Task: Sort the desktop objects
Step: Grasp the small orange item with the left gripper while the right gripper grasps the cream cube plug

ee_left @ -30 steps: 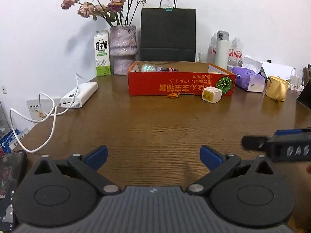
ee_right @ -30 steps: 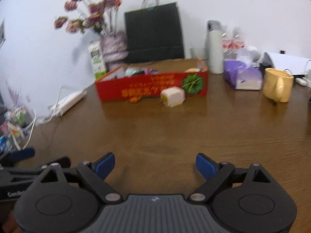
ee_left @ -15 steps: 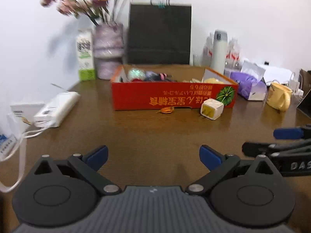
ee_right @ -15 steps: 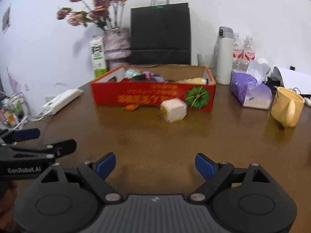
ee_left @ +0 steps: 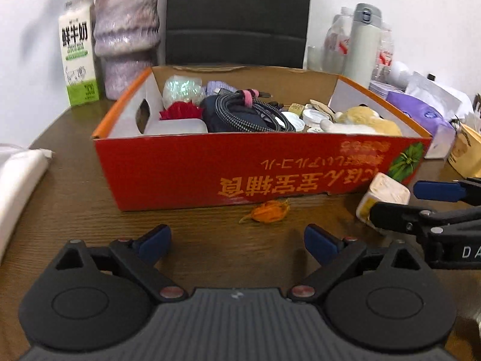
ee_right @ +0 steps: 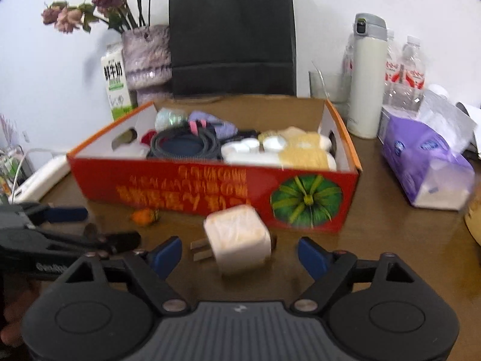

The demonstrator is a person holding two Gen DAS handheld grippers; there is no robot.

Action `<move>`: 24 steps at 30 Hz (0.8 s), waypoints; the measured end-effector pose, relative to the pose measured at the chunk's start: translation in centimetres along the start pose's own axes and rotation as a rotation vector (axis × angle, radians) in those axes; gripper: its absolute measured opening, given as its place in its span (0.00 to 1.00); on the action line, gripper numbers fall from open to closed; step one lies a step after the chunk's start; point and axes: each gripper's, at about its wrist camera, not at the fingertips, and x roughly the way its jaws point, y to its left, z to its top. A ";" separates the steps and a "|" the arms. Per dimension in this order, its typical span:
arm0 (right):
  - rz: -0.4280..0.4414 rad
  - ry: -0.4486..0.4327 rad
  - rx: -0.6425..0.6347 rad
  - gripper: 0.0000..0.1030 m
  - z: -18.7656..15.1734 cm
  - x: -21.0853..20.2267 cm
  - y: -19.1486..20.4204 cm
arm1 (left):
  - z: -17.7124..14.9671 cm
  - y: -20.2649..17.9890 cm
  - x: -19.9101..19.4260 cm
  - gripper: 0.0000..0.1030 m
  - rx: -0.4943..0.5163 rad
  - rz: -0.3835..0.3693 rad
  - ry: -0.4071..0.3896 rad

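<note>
A red cardboard box (ee_left: pixel 180 168) (ee_right: pixel 168 186) holds a coiled cable, a plush toy, caps and other small items. A small orange object (ee_left: pixel 270 211) (ee_right: pixel 145 216) lies on the table just in front of the box. A white plug adapter (ee_right: pixel 239 239) (ee_left: pixel 381 194) lies to its right. My left gripper (ee_left: pixel 237 242) is open and empty, just short of the orange object. My right gripper (ee_right: pixel 240 254) is open, its fingers on either side of the adapter without touching it.
Behind the box stand a milk carton (ee_left: pixel 78 60), a vase of dried flowers (ee_left: pixel 127 30), a black paper bag (ee_right: pixel 231 36), a white thermos (ee_right: pixel 368 75) and water bottles. A purple tissue pack (ee_right: pixel 421 162) lies to the right. A white power strip (ee_right: pixel 39 177) lies to the left.
Both grippers have moved forward towards the box. The right gripper's fingers now flank the adapter, and the left gripper has come close to the orange object.
</note>
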 end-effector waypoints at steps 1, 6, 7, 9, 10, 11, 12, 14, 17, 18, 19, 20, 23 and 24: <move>0.005 -0.006 0.001 0.80 0.2 0.3 0.0 | 0.2 -0.1 0.3 0.94 -0.005 0.005 -0.005; 0.055 -0.013 0.017 0.50 0.1 0.7 -0.4 | 0.6 -1.2 0.8 0.59 0.010 0.057 -0.020; 0.060 -0.014 0.022 0.50 -0.1 0.5 -0.6 | 0.5 -1.4 0.6 0.53 0.011 0.053 -0.023; 0.056 -0.008 0.034 0.49 -0.3 0.0 -0.6 | 0.3 -1.6 0.1 0.24 0.008 0.028 -0.024; 0.057 -0.005 0.032 0.49 -0.4 -0.3 -0.6 | 0.2 -1.6 -0.1 0.19 0.006 0.015 -0.022; 0.065 -0.003 0.027 0.49 -0.7 -0.6 -0.5 | 0.1 -1.6 -0.2 0.15 0.005 0.000 -0.020; 0.075 -0.002 0.019 0.49 -0.9 -1.0 -0.4 | -0.1 -1.6 -0.4 0.13 0.005 -0.017 -0.019; 0.078 -0.009 0.005 0.49 -1.6 -1.7 -0.2 | -0.2 -1.5 -0.7 0.03 0.008 -0.041 -0.008; 0.095 -0.020 0.010 0.49 -2.3 -2.8 -0.2 | -0.8 -1.3 -1.6 0.02 -0.021 -0.100 0.003; 0.109 -0.023 0.020 0.49 -2.4 -3.1 -0.3 | -1.0 -1.4 -2.0 0.02 -0.015 -0.101 -0.004; 0.115 -0.025 0.030 0.49 -2.6 -3.4 -0.5 | -1.1 -1.5 -2.3 0.02 -0.011 -0.093 -0.016; 0.109 -0.027 0.040 0.49 -2.7 -3.7 -0.6 | -1.2 -1.7 -2.5 0.03 -0.010 -0.083 -0.033; 0.091 -0.041 0.075 0.49 -3.2 -4.3 -1.1 | -0.8 -2.2 -1.9 0.51 -0.001 0.009 -0.079; 0.098 -0.039 0.093 0.49 -3.3 -4.3 -1.4 | -0.6 -2.4 -1.5 0.68 0.002 0.026 -0.084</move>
